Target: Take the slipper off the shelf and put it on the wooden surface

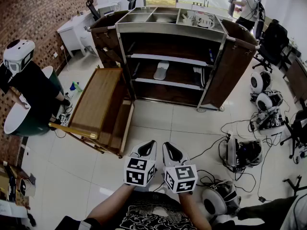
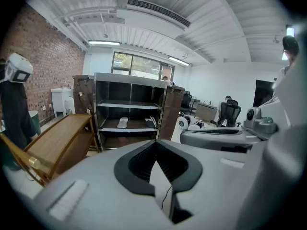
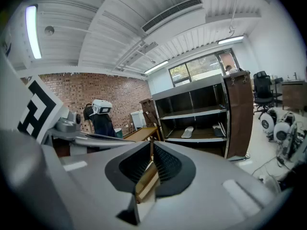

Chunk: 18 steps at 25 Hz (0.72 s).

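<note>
An open metal shelf (image 1: 165,59) stands on the tiled floor (image 1: 158,123). A pale slipper (image 1: 161,71) lies on its middle board, with another flat thing (image 1: 198,75) well to its right. Beside the shelf, a wooden surface (image 1: 96,97) sits tilted on the floor.

My left claw (image 1: 149,145) and right claw (image 1: 166,146): grey shells, black ribbed pads (image 2: 139,163), a black-and-white marker cube (image 1: 139,171) behind each; shirt (image 1: 144,217) black, white-patterned.

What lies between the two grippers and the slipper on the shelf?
Only bare floor tiles, as the head view shows. The wooden table stands aside at the left.
</note>
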Each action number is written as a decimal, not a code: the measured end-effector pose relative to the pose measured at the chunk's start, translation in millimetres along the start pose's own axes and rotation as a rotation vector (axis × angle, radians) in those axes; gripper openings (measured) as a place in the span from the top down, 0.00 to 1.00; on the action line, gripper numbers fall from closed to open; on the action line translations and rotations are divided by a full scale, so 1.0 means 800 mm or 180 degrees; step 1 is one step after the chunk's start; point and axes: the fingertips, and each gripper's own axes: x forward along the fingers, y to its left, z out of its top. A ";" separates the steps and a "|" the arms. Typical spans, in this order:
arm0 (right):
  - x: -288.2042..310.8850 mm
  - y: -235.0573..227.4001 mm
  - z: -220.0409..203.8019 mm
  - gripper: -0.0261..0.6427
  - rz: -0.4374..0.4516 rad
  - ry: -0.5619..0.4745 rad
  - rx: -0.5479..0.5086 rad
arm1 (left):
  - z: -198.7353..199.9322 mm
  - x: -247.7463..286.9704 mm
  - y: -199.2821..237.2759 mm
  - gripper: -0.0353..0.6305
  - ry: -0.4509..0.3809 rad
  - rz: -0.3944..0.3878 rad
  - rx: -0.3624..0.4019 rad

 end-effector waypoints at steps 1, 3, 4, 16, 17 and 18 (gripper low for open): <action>0.006 -0.004 0.001 0.95 0.0009 0.0004 -0.0015 | 0.003 0.007 0.002 0.94 -0.0006 0.0005 0.0008; 0.019 -0.013 0.005 0.95 0.0026 0.0008 -0.0040 | 0.010 0.021 0.006 0.94 -0.0026 0.0017 0.0017; 0.026 -0.019 0.007 0.95 0.0033 0.0007 -0.0045 | 0.014 0.028 0.009 0.94 -0.0041 0.0023 0.0012; 0.160 -0.069 0.050 0.95 0.0036 0.0151 -0.0078 | 0.080 0.135 0.091 0.94 -0.0011 -0.0003 0.0006; 0.175 -0.071 0.056 0.95 0.0036 0.0170 -0.0082 | 0.088 0.145 0.102 0.94 -0.0006 -0.0005 -0.0007; 0.189 -0.073 0.061 0.95 0.0036 0.0187 -0.0086 | 0.097 0.155 0.112 0.94 -0.0003 -0.0013 -0.0016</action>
